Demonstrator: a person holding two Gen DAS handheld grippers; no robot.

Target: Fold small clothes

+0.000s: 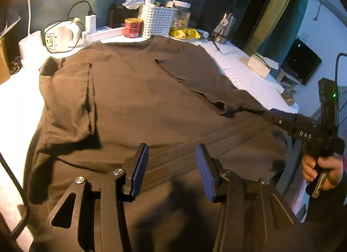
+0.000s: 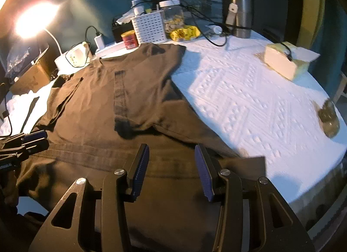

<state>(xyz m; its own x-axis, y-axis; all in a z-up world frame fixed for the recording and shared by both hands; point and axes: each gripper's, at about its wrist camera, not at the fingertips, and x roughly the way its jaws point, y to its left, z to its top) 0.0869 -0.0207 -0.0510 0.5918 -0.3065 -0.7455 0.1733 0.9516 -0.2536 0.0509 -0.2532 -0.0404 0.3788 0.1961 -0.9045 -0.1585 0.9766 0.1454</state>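
A dark brown T-shirt (image 1: 141, 100) (image 2: 97, 111) lies spread on the white tablecloth (image 2: 249, 100), collar at the far side. Both sleeves (image 1: 71, 91) (image 1: 190, 71) are folded in over the body. The hem band (image 2: 97, 156) runs across the near side. My left gripper (image 1: 172, 150) hovers over the near part of the shirt, open, nothing between its blue pads. My right gripper (image 2: 172, 150) hovers over the hem near the shirt's right edge, also open and empty. In the left wrist view, a hand holds the right gripper (image 1: 269, 114) at the right. The left gripper (image 2: 43, 138) shows at the right wrist view's left edge.
Along the far edge stand a white basket (image 1: 157, 20), a red can (image 1: 132, 27), a jar, a yellow bag (image 1: 184, 33), chargers with cables and a lit lamp. A metal flask (image 2: 243, 17), a white box (image 2: 282, 63) and a small glass object (image 2: 329, 119) are on the right.
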